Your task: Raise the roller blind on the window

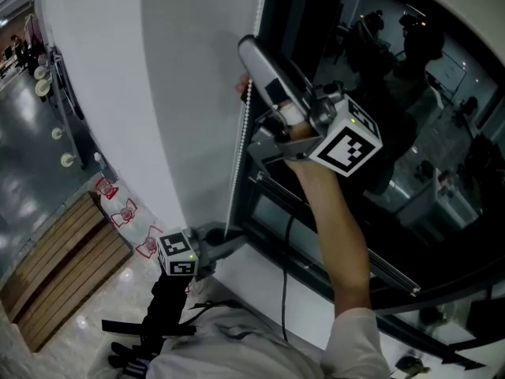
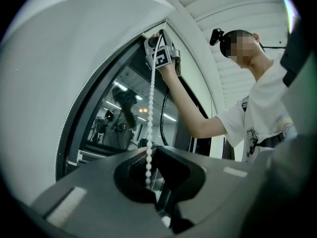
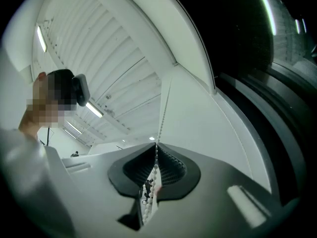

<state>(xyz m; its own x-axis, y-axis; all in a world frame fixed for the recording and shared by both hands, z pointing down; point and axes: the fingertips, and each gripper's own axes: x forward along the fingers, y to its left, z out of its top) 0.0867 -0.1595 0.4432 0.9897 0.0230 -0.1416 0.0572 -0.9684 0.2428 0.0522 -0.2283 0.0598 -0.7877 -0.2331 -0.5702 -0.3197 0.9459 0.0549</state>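
blind (image 1: 142, 77): hung low over left part of window (image 1: 410, 133); lower edge near sill (image 1: 252, 279); judged barely raised, if at all
chain (image 1: 245, 113): ran down blind's right edge, from one gripper to the other
right gripper (image 3: 156, 148): held high by blind edge; jaws pressed together on chain; beads bunched in gap behind tips
left gripper (image 2: 151, 150): held low near sill; jaws together, chain entering at tips; judged pinching it
step: judged hand-over-hand hauling; upper hold taken, pull due
risk 1: both grippers clamped on what looked like one strand; pulling from above with lower clamp on would slacken the chain between them, with no clean run
risk 2: thin beads, small contact; slip through pads likely under a jerk
risk 3: could not tell which strand of loop was held; wrong one would lower blind
risk 4: pull away from blind's plane could jump beads off the top drive or snag the edge
head view only: heights of both grippers, blind's extent, sill
left gripper view only: full chain run up to right gripper, arm behind it
right gripper view only: beads between pads, chain rising to blind's top
gap: blind's lower edge absent from both gripper views
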